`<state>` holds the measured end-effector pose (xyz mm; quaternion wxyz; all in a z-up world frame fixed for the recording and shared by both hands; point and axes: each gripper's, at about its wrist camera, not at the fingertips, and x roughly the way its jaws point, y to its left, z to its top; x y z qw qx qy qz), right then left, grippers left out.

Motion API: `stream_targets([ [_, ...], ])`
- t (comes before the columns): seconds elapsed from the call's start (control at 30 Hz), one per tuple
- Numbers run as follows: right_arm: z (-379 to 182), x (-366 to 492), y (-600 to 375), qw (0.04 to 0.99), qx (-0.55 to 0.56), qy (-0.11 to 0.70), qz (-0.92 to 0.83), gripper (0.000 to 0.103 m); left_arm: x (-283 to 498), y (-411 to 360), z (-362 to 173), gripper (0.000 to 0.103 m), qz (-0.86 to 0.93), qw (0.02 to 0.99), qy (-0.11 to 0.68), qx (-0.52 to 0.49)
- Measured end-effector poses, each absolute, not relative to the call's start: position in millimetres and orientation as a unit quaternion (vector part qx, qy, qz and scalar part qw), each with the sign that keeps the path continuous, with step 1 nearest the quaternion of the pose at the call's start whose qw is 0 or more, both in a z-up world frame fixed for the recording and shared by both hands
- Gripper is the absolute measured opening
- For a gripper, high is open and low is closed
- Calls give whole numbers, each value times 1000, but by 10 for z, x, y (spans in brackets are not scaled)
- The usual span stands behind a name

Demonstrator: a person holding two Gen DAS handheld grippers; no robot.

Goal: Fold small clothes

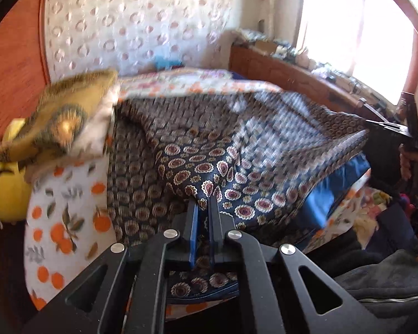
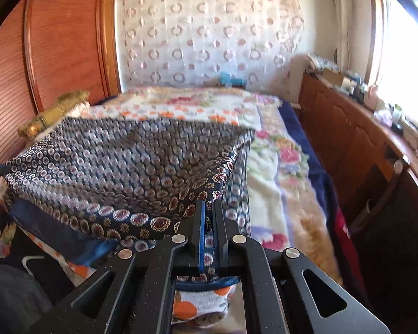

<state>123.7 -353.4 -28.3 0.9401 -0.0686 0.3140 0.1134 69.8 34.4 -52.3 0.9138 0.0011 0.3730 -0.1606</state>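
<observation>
A dark navy patterned garment (image 1: 209,150) with paisley and ring prints and a blue hem hangs stretched over the bed. My left gripper (image 1: 204,204) is shut on one of its corners, cloth pinched between the blue pads. My right gripper (image 2: 208,208) is shut on the opposite corner, and the garment (image 2: 119,156) billows away to the left in that view. At the right edge of the left wrist view, the right gripper (image 1: 387,133) shows in a person's hand. Much of the fabric is blurred.
The bed carries a white sheet with oranges (image 1: 61,220) and a floral blanket (image 2: 276,167). A yellow folded cloth pile (image 1: 64,117) lies by the wooden wardrobe (image 2: 55,41). A wooden cabinet with clutter (image 2: 356,128) runs under the window. Dark clothing (image 1: 384,278) lies near the bed's edge.
</observation>
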Motion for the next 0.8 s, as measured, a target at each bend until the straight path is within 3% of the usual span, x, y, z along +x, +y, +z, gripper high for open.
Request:
stream_targets([
  [0.03, -351, 1248, -3533, 938, -66, 321, 114, 4, 719, 361, -595, 7, -161, 910, 381, -4],
  [0.1, -449, 1271, -3491, 935, -68, 329, 111, 4, 721, 387, -684, 27, -159, 907, 390, -11],
  [0.27, -510, 1295, -3440, 935, -69, 329, 115, 5, 665, 533, -758, 55, -135, 909, 394, -27],
  [0.3, -489, 1283, -3438, 935, -69, 327, 114, 10, 646, 582, -753, 67, -129, 911, 391, -33],
  [0.37, -439, 1265, -3443, 938, -69, 322, 104, 22, 606, 711, -748, 78, -117, 913, 386, -53],
  [0.43, -403, 1213, -3435, 942, -69, 313, 102, 50, 590, 810, -774, 80, -106, 913, 390, -62],
  [0.5, -393, 1186, -3394, 947, -71, 300, 93, 62, 577, 907, -809, 80, -91, 912, 394, -65],
  [0.8, -475, 1111, -2917, 947, -71, 283, 135, 68, 509, 1121, -922, 80, -58, 909, 403, -84],
])
